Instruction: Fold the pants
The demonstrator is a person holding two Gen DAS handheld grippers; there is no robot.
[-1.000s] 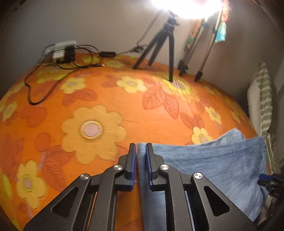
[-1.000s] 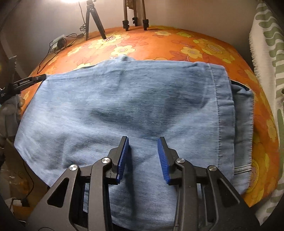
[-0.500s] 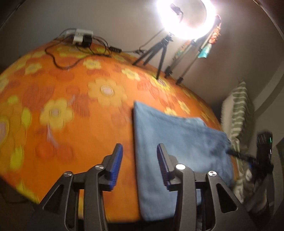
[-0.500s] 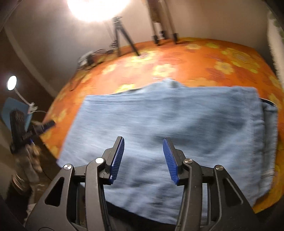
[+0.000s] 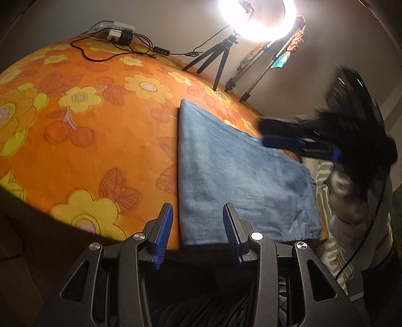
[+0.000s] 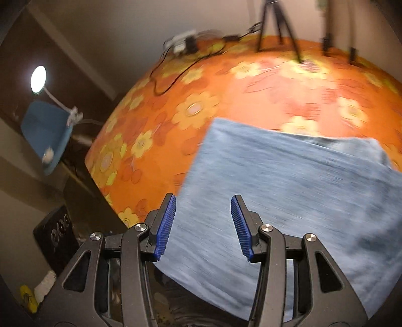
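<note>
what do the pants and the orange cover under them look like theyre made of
Pants: light blue denim by the look, matte, with a faded, finely streaked weave; blur hides any stitching. Orange cover: a soft printed textile, probably fleece or plush, matte and slightly fuzzy, with yellow flowers and no sheen under the ring light.

Light: dim room, ring light (image 5: 253, 20) glaring top centre, small lamp (image 6: 38, 79) upper left | Blur: right view smeared, right tool (image 5: 281, 135) blurred | Edges: fisheye bending, dark corners
</note>
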